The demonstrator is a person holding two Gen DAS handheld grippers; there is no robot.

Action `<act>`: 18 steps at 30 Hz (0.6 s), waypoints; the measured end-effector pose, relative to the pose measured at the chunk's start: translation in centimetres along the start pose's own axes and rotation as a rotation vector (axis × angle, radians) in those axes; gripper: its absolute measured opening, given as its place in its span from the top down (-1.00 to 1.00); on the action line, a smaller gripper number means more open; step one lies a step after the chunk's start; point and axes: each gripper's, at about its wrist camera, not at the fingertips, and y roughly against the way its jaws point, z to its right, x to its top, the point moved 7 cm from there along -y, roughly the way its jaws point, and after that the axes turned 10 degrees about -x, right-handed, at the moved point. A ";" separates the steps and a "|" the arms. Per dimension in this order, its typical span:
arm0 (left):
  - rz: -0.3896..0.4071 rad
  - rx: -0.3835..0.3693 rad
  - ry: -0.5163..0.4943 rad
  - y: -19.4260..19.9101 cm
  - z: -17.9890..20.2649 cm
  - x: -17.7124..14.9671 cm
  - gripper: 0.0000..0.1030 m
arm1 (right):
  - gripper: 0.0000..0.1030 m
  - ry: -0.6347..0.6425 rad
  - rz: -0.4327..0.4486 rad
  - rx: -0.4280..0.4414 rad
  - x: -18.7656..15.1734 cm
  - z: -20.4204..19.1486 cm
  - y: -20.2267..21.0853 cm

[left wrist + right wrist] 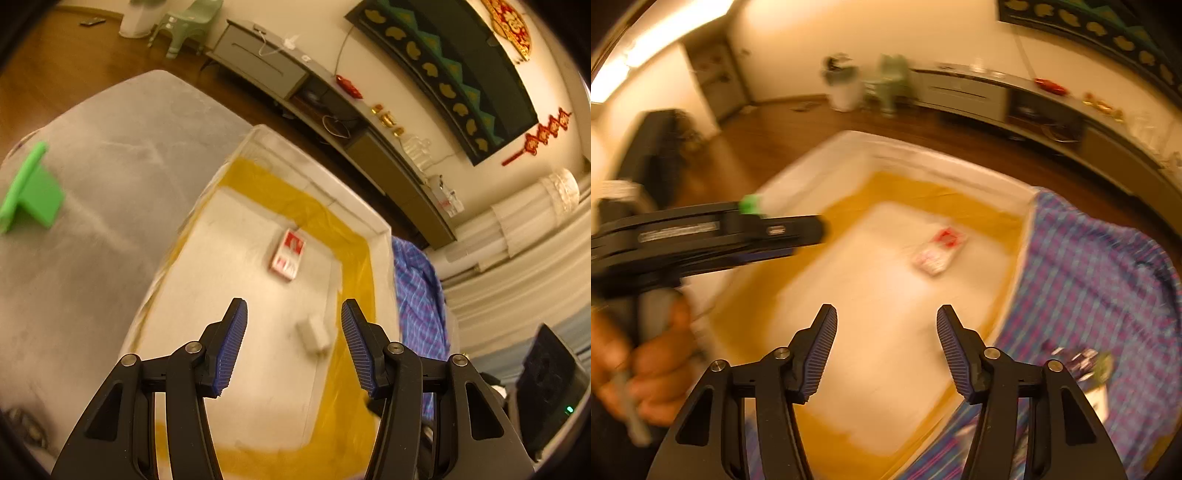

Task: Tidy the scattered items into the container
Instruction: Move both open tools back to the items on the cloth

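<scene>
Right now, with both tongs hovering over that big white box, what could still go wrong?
1. Both tongs, left and right, stand open and empty over the white foam container with yellow tape, close together; they might bump.
2. The blue-and-purple checked cloth drapes over the container's edge and could snag a finger.
3. The green plastic stand lies outside on the grey surface and could be missed.

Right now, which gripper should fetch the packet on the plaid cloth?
Right. The right gripper is open and empty, and the packet lies just beside its fingers on the cloth. The left gripper hovers over the container, with no packet in its view.
</scene>
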 end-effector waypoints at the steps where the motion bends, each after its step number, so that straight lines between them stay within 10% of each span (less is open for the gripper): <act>1: 0.015 0.015 0.000 1.0 -0.3 -0.8 -0.09 | -0.21 0.032 0.008 0.040 -0.6 -1.0 0.7; 6: 0.024 0.056 0.022 3.7 -1.6 -4.3 -0.09 | -0.09 0.330 -0.063 -0.015 -5.3 -7.4 -0.8; 7: 0.019 0.059 0.022 4.0 -1.7 -5.1 -0.09 | 0.53 0.361 -0.091 -0.027 -6.4 -8.0 -1.5; 15: 0.024 0.091 -0.046 6.8 -0.2 -8.6 -0.09 | 0.65 0.407 -0.042 0.014 -9.6 -11.8 0.6; 18: 0.019 0.092 -0.090 7.2 1.0 -9.5 -0.09 | 0.30 0.321 0.021 0.001 -9.7 -10.2 2.1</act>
